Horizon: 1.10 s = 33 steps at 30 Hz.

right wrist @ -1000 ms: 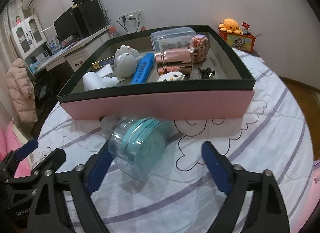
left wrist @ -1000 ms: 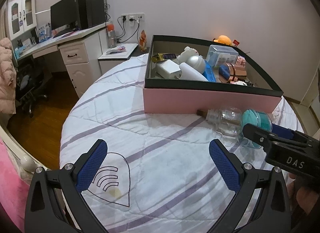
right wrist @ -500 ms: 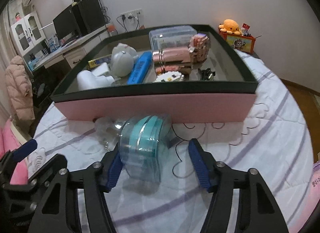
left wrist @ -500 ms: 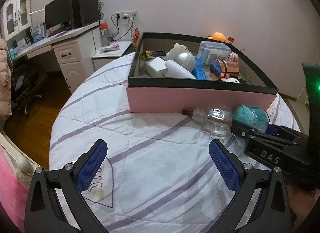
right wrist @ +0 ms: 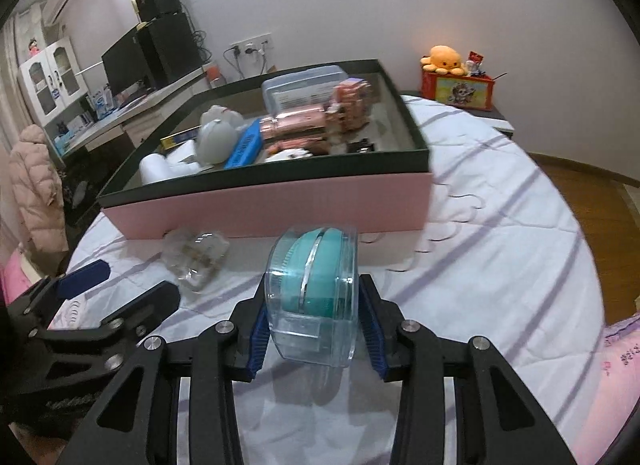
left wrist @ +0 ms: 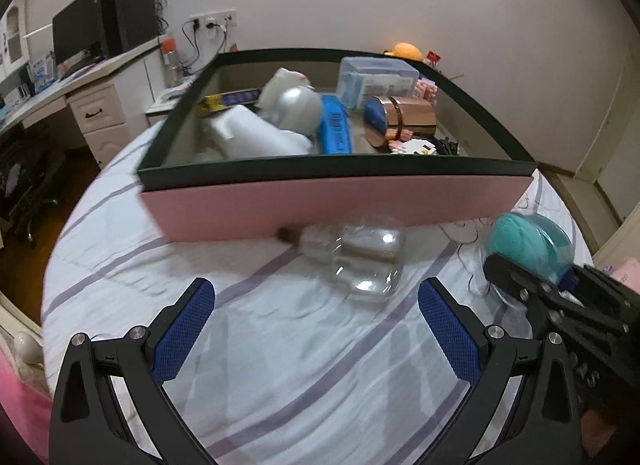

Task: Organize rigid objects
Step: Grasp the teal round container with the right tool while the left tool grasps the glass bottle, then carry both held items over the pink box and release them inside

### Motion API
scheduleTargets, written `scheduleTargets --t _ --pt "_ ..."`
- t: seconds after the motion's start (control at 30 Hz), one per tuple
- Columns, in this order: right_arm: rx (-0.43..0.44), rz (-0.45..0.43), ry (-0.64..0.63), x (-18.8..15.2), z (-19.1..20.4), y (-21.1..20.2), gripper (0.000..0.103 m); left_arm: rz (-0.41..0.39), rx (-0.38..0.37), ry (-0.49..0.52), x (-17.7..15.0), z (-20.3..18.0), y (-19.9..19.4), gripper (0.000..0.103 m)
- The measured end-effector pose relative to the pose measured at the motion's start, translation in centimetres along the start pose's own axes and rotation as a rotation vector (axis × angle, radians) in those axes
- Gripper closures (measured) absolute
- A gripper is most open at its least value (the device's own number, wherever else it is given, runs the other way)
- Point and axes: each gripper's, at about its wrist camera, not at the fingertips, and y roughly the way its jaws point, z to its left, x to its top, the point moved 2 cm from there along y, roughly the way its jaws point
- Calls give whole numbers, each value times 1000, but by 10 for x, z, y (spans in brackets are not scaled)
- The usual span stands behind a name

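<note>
Between your right gripper's [right wrist: 314, 335] pads sits the clear case [right wrist: 316, 297], on the bedspread [right wrist: 500, 265]. Straight ahead of it stands the open box [right wrist: 280, 205], its near wall just beyond the case. Ahead and to the left of that gripper lies the glass bottle [right wrist: 196, 261], close against the box wall. From your left gripper [left wrist: 316, 329], the bottle [left wrist: 356, 257] lies just ahead, the case [left wrist: 532, 241] off to the right, the box [left wrist: 340, 201] behind both.

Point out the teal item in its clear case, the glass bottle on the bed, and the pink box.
teal item in clear case [right wrist: 314, 281], right wrist view, on its clear front.
glass bottle [left wrist: 360, 255], left wrist view, on its body.
pink box [left wrist: 340, 201], left wrist view, on its front wall.
</note>
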Motion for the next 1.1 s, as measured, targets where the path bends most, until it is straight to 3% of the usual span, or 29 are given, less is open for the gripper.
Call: scheduleTargets --t 0.23,0.3,0.37,0.43,0.7,1.1 --pt "4 -6 27 0 -19 -4 65 86 65 -6 19 -6 42 0" --pt "7 -6 32 1 -21 -4 65 61 38 -24 23 -4 40 1" --pt "12 -6 36 1 -22 -4 65 50 23 -44 22 -1 38 7" --pt "14 -7 38 0 -21 -5 65 32 26 -43 19 2 32 28" --pt "18 -2 36 -5 -17 -10 65 -7 -45 -59 10 10 13 27" --pt "46 -40 -7 7 2 -35 65 -84 -43 -66 12 25 -32 27"
